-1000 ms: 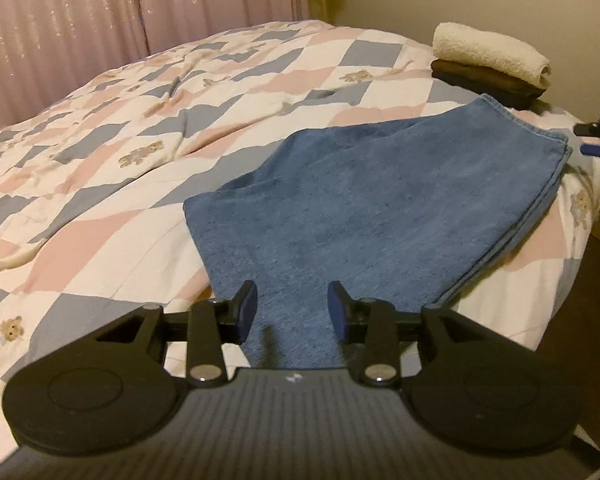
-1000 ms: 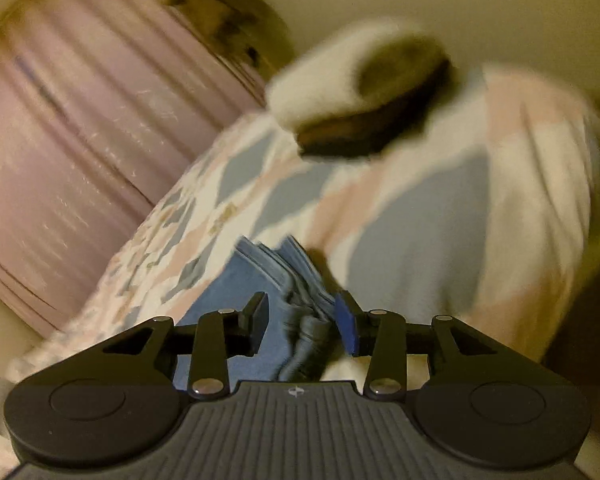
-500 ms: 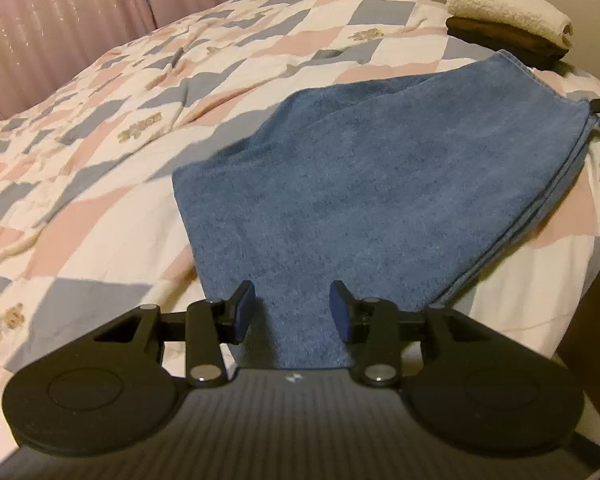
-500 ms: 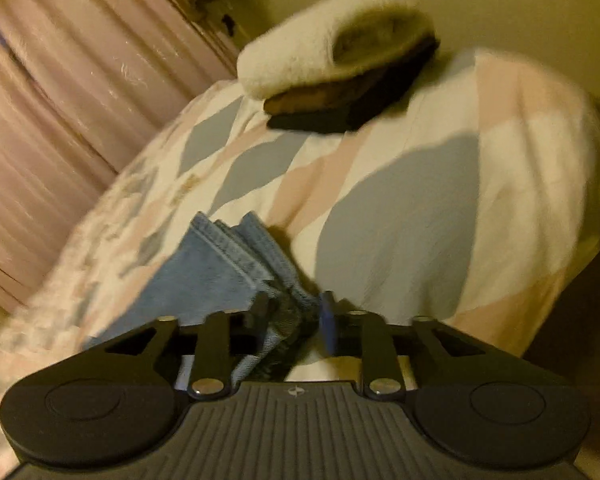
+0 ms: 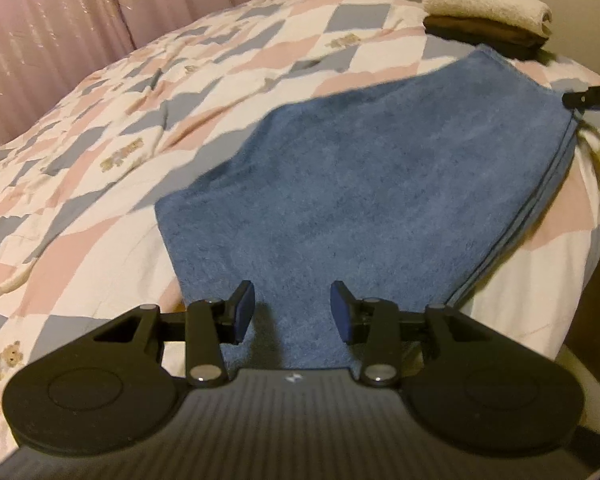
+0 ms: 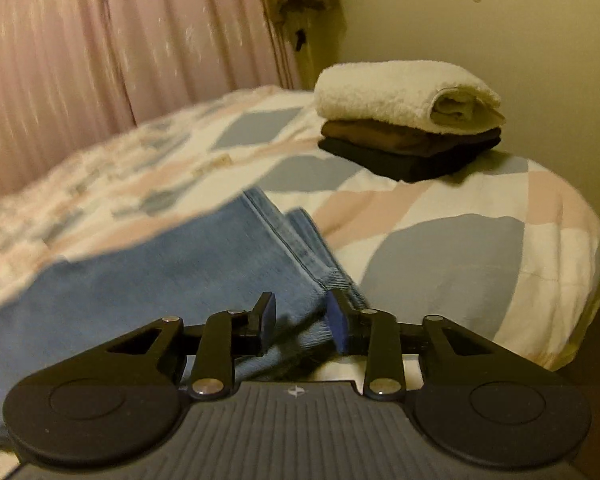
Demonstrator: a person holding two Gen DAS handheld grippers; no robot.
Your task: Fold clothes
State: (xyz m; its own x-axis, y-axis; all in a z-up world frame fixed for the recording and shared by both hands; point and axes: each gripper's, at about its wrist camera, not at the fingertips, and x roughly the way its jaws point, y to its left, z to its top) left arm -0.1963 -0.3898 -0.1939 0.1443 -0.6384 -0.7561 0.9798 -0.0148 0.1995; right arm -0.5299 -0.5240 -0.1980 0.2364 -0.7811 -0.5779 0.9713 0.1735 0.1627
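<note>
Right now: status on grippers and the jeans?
Left gripper open over jeans. Right gripper open around hem corner. Folded stack beyond, clear.

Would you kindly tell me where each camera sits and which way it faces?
Left wrist: on the left gripper, jaws open, looking along the folded jeans across the quilt.
Right wrist: on the right gripper, jaws open around the jeans' hem, facing the wall.
Shared: the jeans, quilt, and stack of folded clothes; the right gripper's edge appears in the left view.
</note>
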